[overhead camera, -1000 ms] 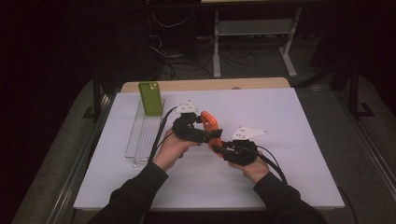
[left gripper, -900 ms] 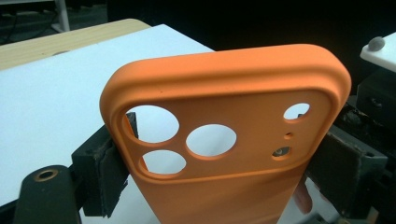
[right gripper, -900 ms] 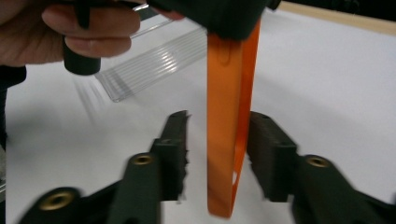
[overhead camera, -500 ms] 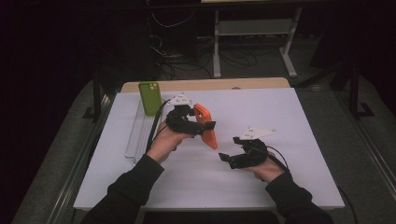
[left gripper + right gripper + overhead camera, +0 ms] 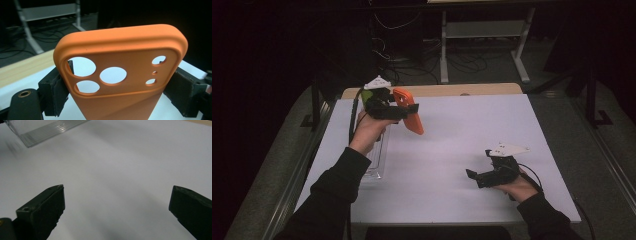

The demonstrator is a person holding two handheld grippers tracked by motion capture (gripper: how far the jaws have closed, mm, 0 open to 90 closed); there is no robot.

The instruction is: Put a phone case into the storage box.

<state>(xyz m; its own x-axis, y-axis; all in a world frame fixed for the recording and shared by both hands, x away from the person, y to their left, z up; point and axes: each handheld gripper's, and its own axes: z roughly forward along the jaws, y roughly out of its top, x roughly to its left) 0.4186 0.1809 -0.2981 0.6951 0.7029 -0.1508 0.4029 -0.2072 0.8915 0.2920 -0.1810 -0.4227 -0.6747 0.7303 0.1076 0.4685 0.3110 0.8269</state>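
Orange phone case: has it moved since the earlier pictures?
Yes. The orange phone case, clamped in the left gripper, has moved left and toward the table's wooden far edge.

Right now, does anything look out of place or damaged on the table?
Nothing stands out. The orange phone case looks intact, clamped in the left gripper above the table. The right gripper is open, nothing between its jaws.

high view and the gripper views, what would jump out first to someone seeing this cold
The bright orange phone case stands out first, clamped across its width by the left gripper and held above the far left part of the white table; the left gripper view shows its camera cutouts. Next comes the right gripper, low at the near right, its jaws just opened wide with nothing between them. A clear ribbed tray lies beside the left forearm.
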